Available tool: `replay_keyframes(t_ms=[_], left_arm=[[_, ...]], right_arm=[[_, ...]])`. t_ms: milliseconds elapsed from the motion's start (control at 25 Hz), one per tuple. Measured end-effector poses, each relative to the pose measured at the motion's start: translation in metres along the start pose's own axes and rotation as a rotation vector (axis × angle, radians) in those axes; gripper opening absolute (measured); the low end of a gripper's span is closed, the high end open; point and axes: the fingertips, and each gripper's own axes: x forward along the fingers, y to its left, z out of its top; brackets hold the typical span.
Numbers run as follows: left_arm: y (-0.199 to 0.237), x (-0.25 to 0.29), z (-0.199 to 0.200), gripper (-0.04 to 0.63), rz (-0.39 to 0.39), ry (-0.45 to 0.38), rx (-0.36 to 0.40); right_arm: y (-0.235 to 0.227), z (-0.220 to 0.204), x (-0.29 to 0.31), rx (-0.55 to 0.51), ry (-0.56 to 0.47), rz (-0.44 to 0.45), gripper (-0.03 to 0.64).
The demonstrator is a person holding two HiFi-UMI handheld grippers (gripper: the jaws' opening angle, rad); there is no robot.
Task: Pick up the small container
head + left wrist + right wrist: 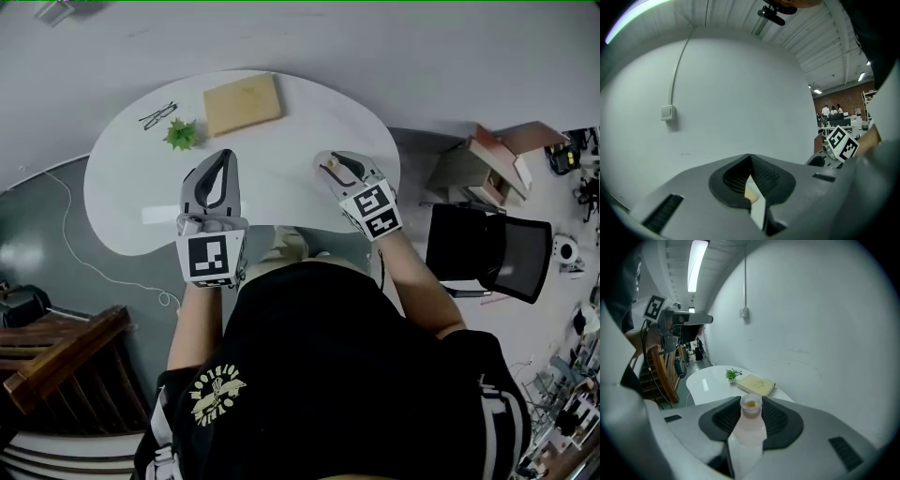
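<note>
The small container [750, 427] is a translucent, pale pink bottle with an open mouth and something orange inside. It stands upright between the dark pads [780, 420] of my right gripper [751, 405], which is shut on it and held above the white table [710, 383]. In the head view, my right gripper [330, 166] hangs over the table's near right part, where the container hardly shows. My left gripper [223, 157] is over the table's near middle. Its jaws meet at the tips with nothing held, and the left gripper [750, 157] points at a white wall.
On the white table [122, 206] lie a tan book [243, 102], a small green plant [182, 134] and a pair of glasses [157, 114] at the far side. A black chair [487, 253] and cardboard boxes [492, 155] stand to the right. Wooden furniture [56, 361] is on the left.
</note>
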Motion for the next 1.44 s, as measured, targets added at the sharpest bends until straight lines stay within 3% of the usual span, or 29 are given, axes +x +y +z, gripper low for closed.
replay_keyframes(t_ms=[680, 1440], left_arm=[[-0.043, -0.03, 0.036, 0.021, -0.049, -0.069, 0.013], [-0.049, -0.021, 0.049, 0.021, -0.07, -0.079, 0.031]], right_arm=[[0.022, 0.09, -0.089, -0.057, -0.069, 0.051, 0.156], [0.017, 0.1, -0.098, -0.042, -0.086, 0.056, 0.156]])
